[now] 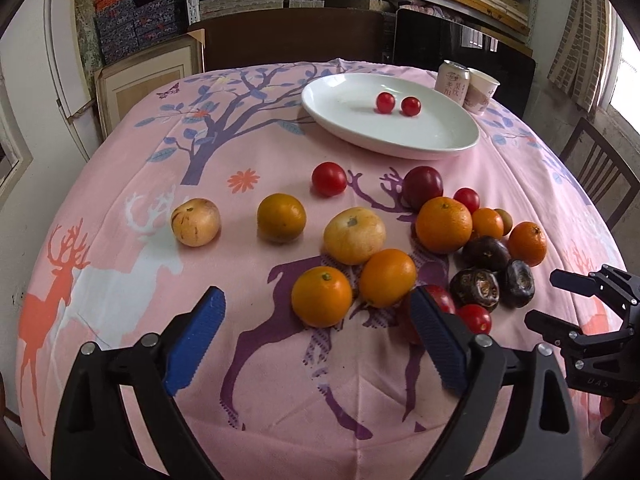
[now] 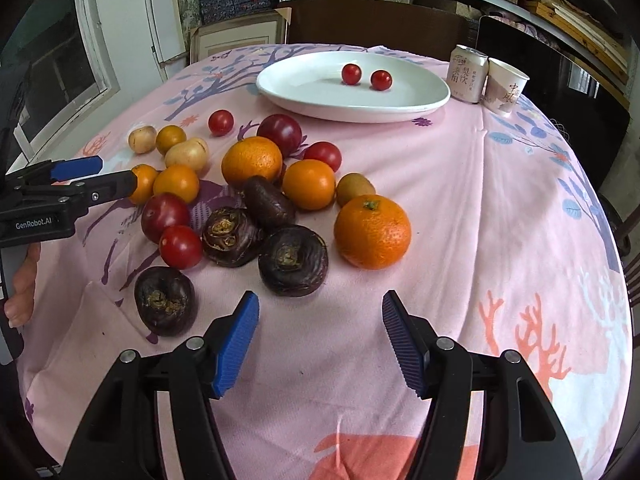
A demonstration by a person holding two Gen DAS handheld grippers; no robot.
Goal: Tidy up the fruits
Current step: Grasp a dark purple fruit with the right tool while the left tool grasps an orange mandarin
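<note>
Loose fruit lies on the pink deer-print cloth: oranges (image 1: 443,224), red tomatoes (image 1: 329,179), pale yellow fruits (image 1: 195,222) and dark purple wrinkled fruits (image 2: 293,259). At the far side, a white plate (image 1: 424,136) holds two cherry tomatoes (image 1: 385,103). My left gripper (image 1: 317,299) hangs open over the near fruit; an orange (image 1: 321,297) shows between its blue pads without touching them. My right gripper (image 2: 321,300) is open and empty over bare cloth, just short of a dark fruit and a big orange (image 2: 372,232). Each gripper also appears at the other view's edge.
A drink can (image 2: 468,74) and a paper cup (image 2: 506,86) stand right of the plate (image 2: 304,92). Chairs surround the table, one at the right (image 1: 596,168). Shelves of boxes fill the back wall. A hand (image 2: 22,284) holds the left gripper's handle.
</note>
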